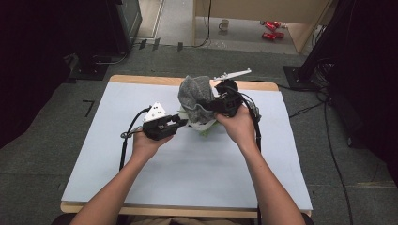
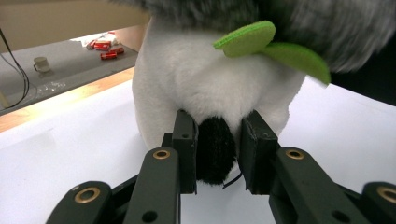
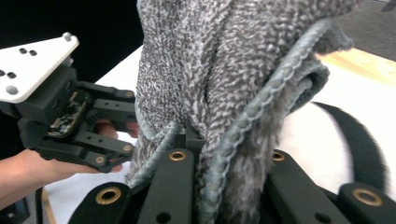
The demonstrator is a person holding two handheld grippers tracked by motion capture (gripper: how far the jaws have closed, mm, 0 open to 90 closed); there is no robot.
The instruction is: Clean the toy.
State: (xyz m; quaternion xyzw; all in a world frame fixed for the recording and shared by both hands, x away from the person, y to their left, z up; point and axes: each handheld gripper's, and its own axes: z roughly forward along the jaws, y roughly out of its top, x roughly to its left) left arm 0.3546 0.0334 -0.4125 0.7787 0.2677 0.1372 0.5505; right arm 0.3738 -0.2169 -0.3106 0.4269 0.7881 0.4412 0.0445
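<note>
A white plush toy (image 1: 202,123) with black patches and green felt leaves (image 2: 275,46) stands at the middle of the white table (image 1: 141,187). A grey knitted hat (image 1: 196,93) covers its top. My left gripper (image 1: 180,123) comes in from the left, and in the left gripper view (image 2: 217,154) its pads press on a black furry paw (image 2: 215,144) at the toy's base. My right gripper (image 1: 216,104) reaches in from the right. In the right gripper view (image 3: 224,158) its jaws are shut on the hat's knit and bluish trim (image 3: 233,60), with the toy's white body (image 3: 308,140) behind.
Wooden edging runs along the table's far side (image 1: 141,78). On the floor beyond are a mug (image 1: 224,24), red cans (image 1: 271,29) under a wooden shelf, and cables (image 1: 328,131) at the right. Dark equipment stands at both back corners.
</note>
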